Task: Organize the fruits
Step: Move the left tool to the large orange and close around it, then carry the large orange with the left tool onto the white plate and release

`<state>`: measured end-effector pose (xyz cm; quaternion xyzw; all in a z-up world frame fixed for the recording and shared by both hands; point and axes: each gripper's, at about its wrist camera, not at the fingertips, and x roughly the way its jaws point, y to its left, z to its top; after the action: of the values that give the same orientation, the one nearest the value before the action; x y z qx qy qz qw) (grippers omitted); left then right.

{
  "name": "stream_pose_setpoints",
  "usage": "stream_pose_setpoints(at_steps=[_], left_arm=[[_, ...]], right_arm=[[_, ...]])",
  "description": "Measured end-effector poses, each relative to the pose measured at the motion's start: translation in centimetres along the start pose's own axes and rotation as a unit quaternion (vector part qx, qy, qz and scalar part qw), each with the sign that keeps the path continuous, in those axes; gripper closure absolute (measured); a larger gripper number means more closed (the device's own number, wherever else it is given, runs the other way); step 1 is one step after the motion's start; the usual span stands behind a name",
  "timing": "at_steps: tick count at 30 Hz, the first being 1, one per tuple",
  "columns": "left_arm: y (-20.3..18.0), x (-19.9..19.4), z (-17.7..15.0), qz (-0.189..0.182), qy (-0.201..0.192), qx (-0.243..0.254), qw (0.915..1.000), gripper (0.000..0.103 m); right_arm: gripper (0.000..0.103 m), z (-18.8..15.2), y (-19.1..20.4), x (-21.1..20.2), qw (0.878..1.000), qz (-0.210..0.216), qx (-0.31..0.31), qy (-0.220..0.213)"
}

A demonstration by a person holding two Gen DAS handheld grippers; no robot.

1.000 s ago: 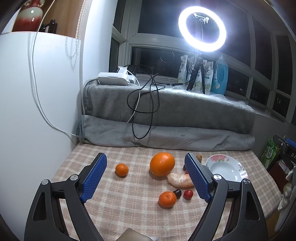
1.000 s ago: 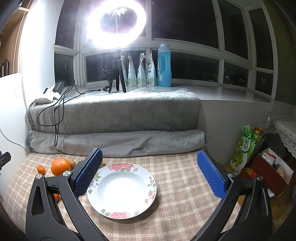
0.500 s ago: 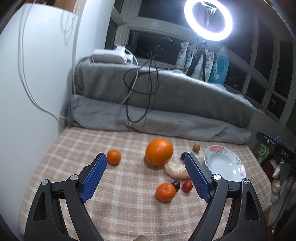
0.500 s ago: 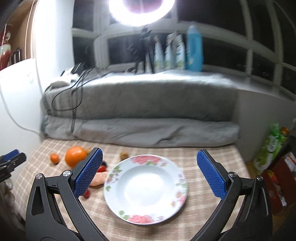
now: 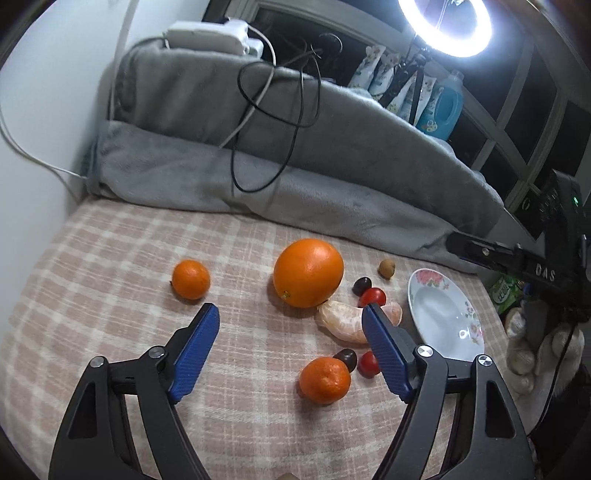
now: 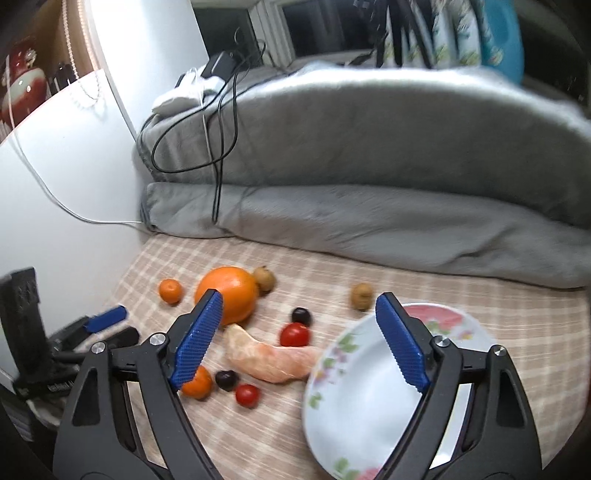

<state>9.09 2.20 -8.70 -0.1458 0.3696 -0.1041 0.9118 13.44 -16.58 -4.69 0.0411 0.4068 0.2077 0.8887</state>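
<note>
On the checked cloth lie a big orange [image 5: 308, 273] [image 6: 231, 291], two tangerines [image 5: 191, 278] [image 5: 325, 379], a peeled segment [image 5: 343, 323] [image 6: 273, 360], cherry tomatoes [image 6: 294, 334], dark grapes [image 6: 301, 315] and small brown fruits [image 6: 361, 295]. A white flowered plate [image 5: 445, 314] [image 6: 369, 387] stands right of them, with nothing on it. My left gripper [image 5: 290, 317] hovers before the orange, jaws closing with nothing between the pads. My right gripper [image 6: 299, 300] hangs over the grapes and tomatoes, its right finger above the plate's rim; its jaws are closing too and grip nothing.
A rolled grey blanket [image 5: 295, 192] with black and white cables [image 5: 273, 122] lines the table's back edge. A white cabinet wall [image 6: 55, 177] closes the left side. A ring light [image 5: 445, 26] and bottles stand on the sill. The right gripper's body [image 5: 517, 258] shows beyond the plate.
Both grippers came lower and nearer the table and tilted down. The right view swung left from the plate onto the fruit. Both pairs of jaws stand a little narrower.
</note>
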Motion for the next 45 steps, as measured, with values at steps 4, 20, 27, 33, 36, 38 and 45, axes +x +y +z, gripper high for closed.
stream_pose_setpoints(at_steps=[4, 20, 27, 33, 36, 38, 45], left_arm=[[0.2, 1.6, 0.2, -0.019, 0.022, -0.002, 0.9996, 0.027], [0.6, 6.0, 1.3, -0.060, 0.069, -0.016, 0.9957, 0.042], [0.8, 7.2, 1.5, -0.067, 0.078, -0.017, 0.9945, 0.044], [0.9, 8.1, 1.8, -0.070, 0.082, -0.019, 0.9939, 0.053], [0.6, 8.1, 1.9, -0.070, 0.080, -0.017, 0.9941, 0.053], [0.5, 8.3, 1.9, -0.069, 0.079, -0.015, 0.9944, 0.054], [-0.1, 7.9, 1.8, -0.060, 0.074, -0.001, 0.9954, 0.055]], right_arm=[[0.024, 0.7, 0.1, 2.8, 0.998, 0.044, 0.026, 0.042], [0.033, 1.7, 2.5, 11.3, 0.980, 0.122, 0.067, 0.144], [0.034, 1.4, 2.5, 13.1, 0.972, 0.142, 0.090, 0.166], [0.037, 1.3, 2.9, 13.8, 0.971, 0.140, 0.086, 0.172], [0.039, 1.3, 2.8, 13.8, 0.971, 0.139, 0.086, 0.172], [0.040, 1.3, 2.8, 13.8, 0.972, 0.137, 0.085, 0.172], [0.041, 1.3, 2.7, 13.8, 0.973, 0.136, 0.082, 0.170]])
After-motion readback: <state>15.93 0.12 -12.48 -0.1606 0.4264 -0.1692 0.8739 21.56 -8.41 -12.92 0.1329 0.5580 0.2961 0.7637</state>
